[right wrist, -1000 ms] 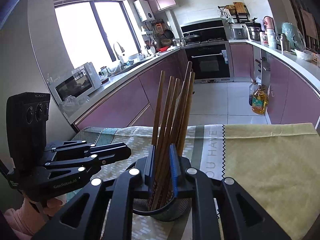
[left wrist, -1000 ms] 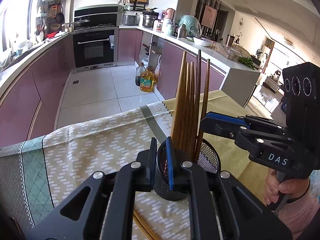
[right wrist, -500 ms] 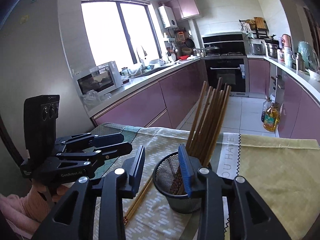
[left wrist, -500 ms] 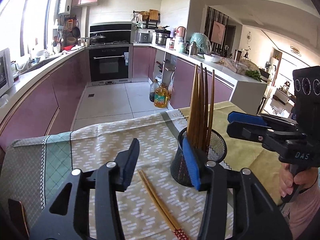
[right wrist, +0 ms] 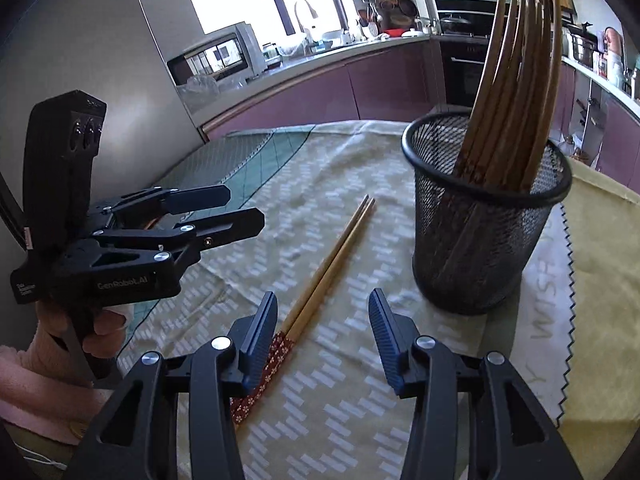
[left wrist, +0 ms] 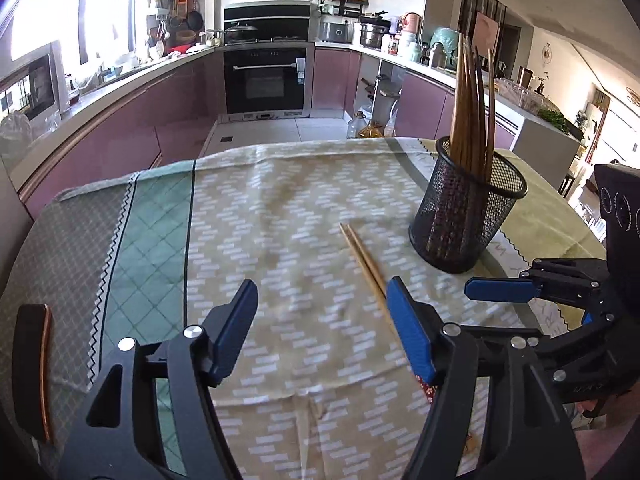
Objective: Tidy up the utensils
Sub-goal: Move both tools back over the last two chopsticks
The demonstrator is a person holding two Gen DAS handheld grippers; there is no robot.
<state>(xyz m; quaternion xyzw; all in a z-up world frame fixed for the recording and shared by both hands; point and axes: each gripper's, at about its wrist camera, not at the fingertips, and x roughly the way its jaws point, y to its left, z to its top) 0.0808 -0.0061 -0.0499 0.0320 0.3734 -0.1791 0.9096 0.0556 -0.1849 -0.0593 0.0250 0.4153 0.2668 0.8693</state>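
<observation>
A black mesh cup (left wrist: 468,216) (right wrist: 484,232) stands on the tablecloth with several brown chopsticks (left wrist: 472,100) (right wrist: 516,80) upright in it. To its left, a loose pair of chopsticks (left wrist: 362,256) (right wrist: 332,268) with red patterned ends lies flat on the cloth. My left gripper (left wrist: 322,320) (right wrist: 240,208) hovers low over the cloth, jaws opening, with only cloth between them. The pair runs under its right finger. My right gripper (right wrist: 322,332) is also opening. The pair's red end passes beneath its left finger, and no pad presses on it.
The patterned tablecloth (left wrist: 280,208) covers a round table, and its edge falls away at the left and far side. A dark curved object (left wrist: 32,368) lies at the table's left edge. Purple kitchen cabinets (left wrist: 120,136), an oven (left wrist: 266,76) and a microwave (right wrist: 216,56) stand beyond.
Both grippers were shut up against the cup and its chopsticks. They have since pulled back and sunk toward the cloth with jaws opened wide. The loose pair has come into view.
</observation>
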